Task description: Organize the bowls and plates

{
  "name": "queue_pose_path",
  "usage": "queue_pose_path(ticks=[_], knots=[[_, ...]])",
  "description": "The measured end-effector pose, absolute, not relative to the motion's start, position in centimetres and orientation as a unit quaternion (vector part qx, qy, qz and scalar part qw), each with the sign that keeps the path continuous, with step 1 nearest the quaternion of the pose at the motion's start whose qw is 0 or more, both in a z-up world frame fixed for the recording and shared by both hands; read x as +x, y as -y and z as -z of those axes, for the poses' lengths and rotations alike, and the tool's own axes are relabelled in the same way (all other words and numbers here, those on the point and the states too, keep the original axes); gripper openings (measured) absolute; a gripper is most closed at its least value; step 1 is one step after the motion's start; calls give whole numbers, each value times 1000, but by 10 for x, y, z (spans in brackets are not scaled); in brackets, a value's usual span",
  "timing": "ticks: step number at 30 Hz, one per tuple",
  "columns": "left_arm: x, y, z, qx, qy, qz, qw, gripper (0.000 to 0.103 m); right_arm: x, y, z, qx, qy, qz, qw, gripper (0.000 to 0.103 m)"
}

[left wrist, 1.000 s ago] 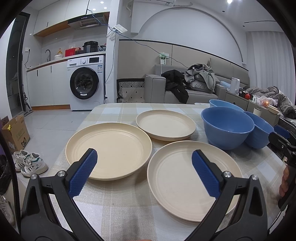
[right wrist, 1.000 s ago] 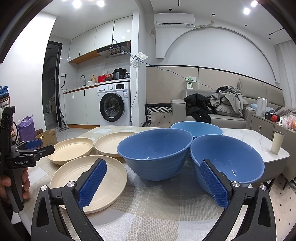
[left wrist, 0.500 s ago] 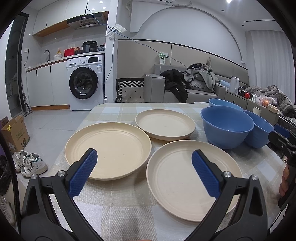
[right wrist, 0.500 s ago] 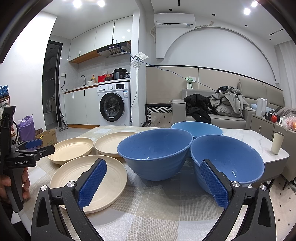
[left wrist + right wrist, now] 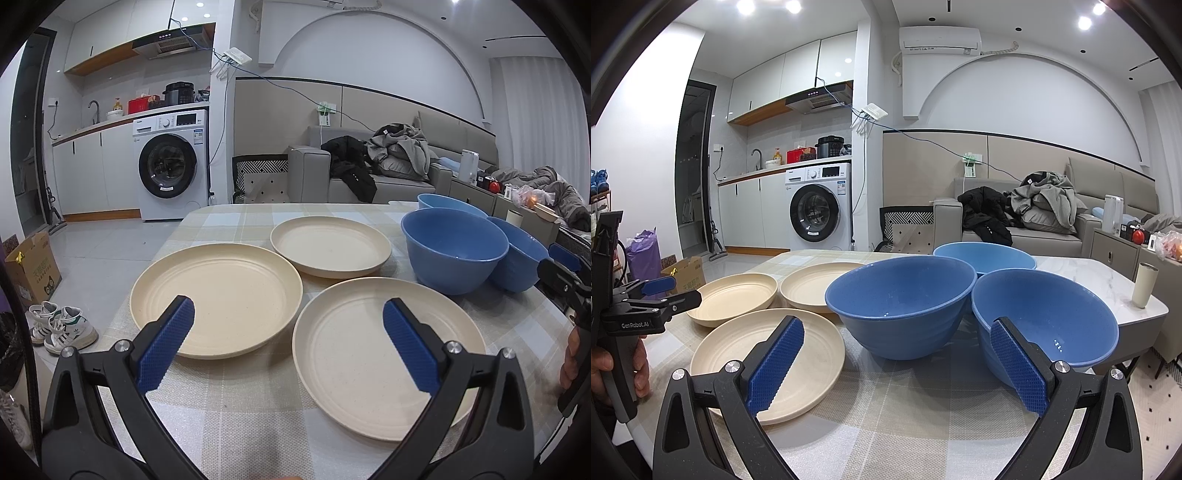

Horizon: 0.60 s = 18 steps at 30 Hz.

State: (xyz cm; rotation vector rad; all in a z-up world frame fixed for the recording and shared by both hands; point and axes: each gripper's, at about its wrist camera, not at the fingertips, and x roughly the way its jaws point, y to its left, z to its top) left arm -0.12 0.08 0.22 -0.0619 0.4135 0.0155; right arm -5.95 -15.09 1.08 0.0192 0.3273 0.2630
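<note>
Three cream plates lie on the checked tablecloth: a left plate [image 5: 218, 295], a far plate [image 5: 330, 245] and a near plate [image 5: 373, 354]. Three blue bowls stand to their right: a middle bowl [image 5: 454, 249], a right bowl [image 5: 521, 258] and a far bowl [image 5: 448, 205]. My left gripper [image 5: 286, 345] is open and empty, above the gap between the left and near plates. My right gripper [image 5: 894, 363] is open and empty, in front of the middle bowl [image 5: 901, 302] and right bowl [image 5: 1045, 321]. The near plate [image 5: 775, 354] sits by its left finger.
A white cup [image 5: 1144, 285] stands on the bare marble end of the table [image 5: 1082, 269]. The left gripper's body shows at the left edge of the right wrist view [image 5: 631, 317]. A washing machine [image 5: 171, 166], a sofa with clothes [image 5: 388, 166], a box and shoes [image 5: 62, 326] lie beyond the table.
The left wrist view has shifted very slightly; the plates sit a touch further left in it. Both grippers stay open and empty. The right wrist view is unchanged.
</note>
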Motion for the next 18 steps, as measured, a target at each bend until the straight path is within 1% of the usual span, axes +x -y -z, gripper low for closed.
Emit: queue_pose_path(ticks=[11, 18], knots=[[0, -2, 4, -29, -209, -12, 977, 102, -59, 151, -10, 8, -165, -127, 978, 103], [3, -9, 11, -32, -222, -36, 974, 102, -55, 152, -13, 4, -184, -118, 976, 103]])
